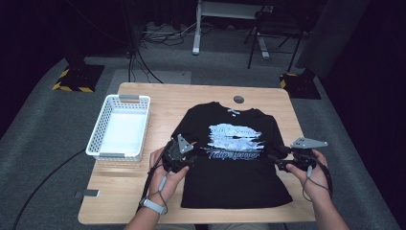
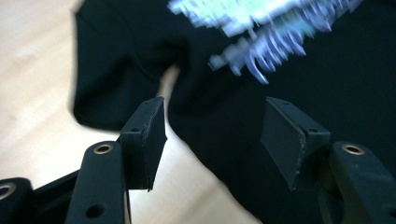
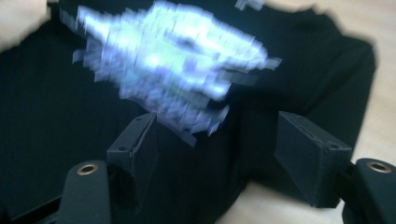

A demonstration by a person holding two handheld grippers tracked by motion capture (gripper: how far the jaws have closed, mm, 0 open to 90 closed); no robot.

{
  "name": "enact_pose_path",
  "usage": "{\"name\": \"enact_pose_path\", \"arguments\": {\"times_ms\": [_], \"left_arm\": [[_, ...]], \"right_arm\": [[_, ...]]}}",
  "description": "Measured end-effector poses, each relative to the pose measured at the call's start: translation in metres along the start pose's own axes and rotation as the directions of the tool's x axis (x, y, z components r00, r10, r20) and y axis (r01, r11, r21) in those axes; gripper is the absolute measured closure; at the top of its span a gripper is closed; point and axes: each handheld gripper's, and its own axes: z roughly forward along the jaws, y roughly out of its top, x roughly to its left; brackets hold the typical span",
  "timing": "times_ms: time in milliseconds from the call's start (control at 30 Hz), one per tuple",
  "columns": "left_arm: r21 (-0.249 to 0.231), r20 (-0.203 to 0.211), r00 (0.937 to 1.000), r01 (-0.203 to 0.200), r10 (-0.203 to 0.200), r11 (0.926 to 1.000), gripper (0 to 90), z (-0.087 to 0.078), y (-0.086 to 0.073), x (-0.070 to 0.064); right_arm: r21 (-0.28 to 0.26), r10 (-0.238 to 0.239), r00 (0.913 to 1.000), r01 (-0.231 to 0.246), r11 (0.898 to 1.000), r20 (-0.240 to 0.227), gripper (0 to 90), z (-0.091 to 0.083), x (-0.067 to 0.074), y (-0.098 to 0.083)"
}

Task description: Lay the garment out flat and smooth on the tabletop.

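Observation:
A black T-shirt (image 1: 230,182) with a pale blue print (image 1: 234,139) lies flat on the wooden table (image 1: 124,191), collar pointing away from me. My left gripper (image 1: 187,159) hovers at the shirt's left edge, below the left sleeve. In the left gripper view the left gripper (image 2: 215,112) is open, and under its jaws I see the T-shirt (image 2: 327,93) and bare table. My right gripper (image 1: 276,159) sits at the shirt's right edge below the right sleeve. In the right gripper view the right gripper (image 3: 217,121) is open over the T-shirt (image 3: 46,116), with nothing pinched.
A white plastic basket (image 1: 95,132) stands on the left part of the table. A small grey round disc (image 1: 238,99) lies near the far edge behind the collar. Beyond the table are chair legs and cables on a grey floor.

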Motion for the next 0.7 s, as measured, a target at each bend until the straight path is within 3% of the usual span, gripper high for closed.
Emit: {"name": "enact_pose_path", "arguments": {"times_ms": [100,267,367,500,700], "left_arm": [[0.027,0.010,0.9996,-0.026,0.026,0.9993,40.2,0.004,-0.009,-0.010],[0.064,0.033,0.9990,-0.031,0.029,0.9975,40.6,0.016,-0.022,-0.017],[0.080,0.038,0.9990,-0.028,0.025,0.9964,39.7,0.021,-0.031,-0.019],[0.048,0.051,0.9987,-0.005,0.002,0.9989,39.5,0.021,-0.039,-0.018],[0.046,0.055,0.9979,-0.036,0.033,0.9983,39.8,0.012,-0.046,-0.030]], "right_arm": [[0.052,-0.030,0.9995,0.030,0.998,-0.015,31.4,0.005,0.010,-0.014],[0.119,-0.061,0.9981,0.062,0.991,-0.010,31.7,0.019,0.017,-0.033],[0.118,-0.073,0.9967,0.077,0.990,-0.037,31.3,0.022,0.020,-0.040],[0.115,-0.104,0.9932,0.109,0.987,-0.054,31.3,0.025,0.023,-0.046],[0.126,-0.095,0.9934,0.103,0.987,-0.063,31.4,0.021,0.027,-0.056]]}}
